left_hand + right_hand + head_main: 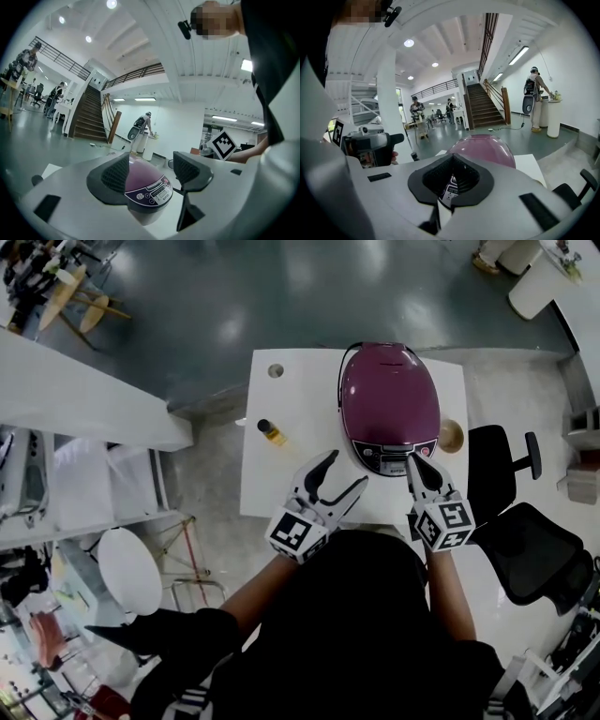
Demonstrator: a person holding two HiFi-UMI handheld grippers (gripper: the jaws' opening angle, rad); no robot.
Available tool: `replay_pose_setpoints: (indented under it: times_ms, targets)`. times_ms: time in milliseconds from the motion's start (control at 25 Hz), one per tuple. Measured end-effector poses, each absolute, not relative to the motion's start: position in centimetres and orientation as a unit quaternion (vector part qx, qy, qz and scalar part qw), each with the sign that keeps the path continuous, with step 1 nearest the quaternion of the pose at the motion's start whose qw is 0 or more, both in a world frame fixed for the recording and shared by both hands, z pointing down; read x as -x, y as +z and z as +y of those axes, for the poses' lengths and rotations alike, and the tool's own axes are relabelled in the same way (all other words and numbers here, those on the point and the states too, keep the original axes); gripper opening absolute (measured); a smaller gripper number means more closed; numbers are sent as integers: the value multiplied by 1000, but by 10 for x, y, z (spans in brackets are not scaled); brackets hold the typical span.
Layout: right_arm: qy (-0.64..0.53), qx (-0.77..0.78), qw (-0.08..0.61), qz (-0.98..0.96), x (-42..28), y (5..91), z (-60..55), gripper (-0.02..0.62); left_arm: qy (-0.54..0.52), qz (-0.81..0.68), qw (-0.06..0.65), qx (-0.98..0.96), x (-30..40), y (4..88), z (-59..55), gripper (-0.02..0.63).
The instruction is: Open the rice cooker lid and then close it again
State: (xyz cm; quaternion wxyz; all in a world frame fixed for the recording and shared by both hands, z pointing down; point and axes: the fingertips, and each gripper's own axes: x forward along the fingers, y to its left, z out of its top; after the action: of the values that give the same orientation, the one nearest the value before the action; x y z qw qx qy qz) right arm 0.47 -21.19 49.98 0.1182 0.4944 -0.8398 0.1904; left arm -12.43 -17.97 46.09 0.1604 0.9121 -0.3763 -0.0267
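Lid down on the glossy maroon dome-shaped rice cooker (389,399), which sits on the white rectangular table (281,484) with its grey control panel (394,457) facing the person. Right gripper (413,468) clenched, jaws pressed together, nothing between them. Its tip is at the cooker's front right corner, just beside the panel; contact can't be confirmed from the head view. Right gripper view: panel shows just past the closed tips, maroon dome above them. Left gripper (345,472) released, jaws wide apart and empty, just off the cooker's front left, not touching it. Left gripper view: cooker framed between the two black ribbed pads (115,176), beyond them. Small clear bottle (272,432) with amber contents and a dark cap sits left of the cooker, well apart. Round tan disc (452,435) just beside the cooker's right side. Black office chair (506,456) further right of the cooker, off the table.
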Motion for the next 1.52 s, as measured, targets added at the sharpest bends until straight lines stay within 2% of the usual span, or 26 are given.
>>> replay_pose_setpoints:
  times_ms: [600, 1160, 1520]
  targets:
    - [235, -492, 238, -804, -9, 572, -236, 0, -31, -362, 169, -916, 134, 467, -200, 271]
    - [238, -494, 270, -792, -10, 590, -238, 0, -25, -376, 177, -909, 137, 471, -210, 270]
    - [196, -509, 289, -786, -10, 592, -237, 0, -30, -367, 182, -912, 131, 473, -210, 270]
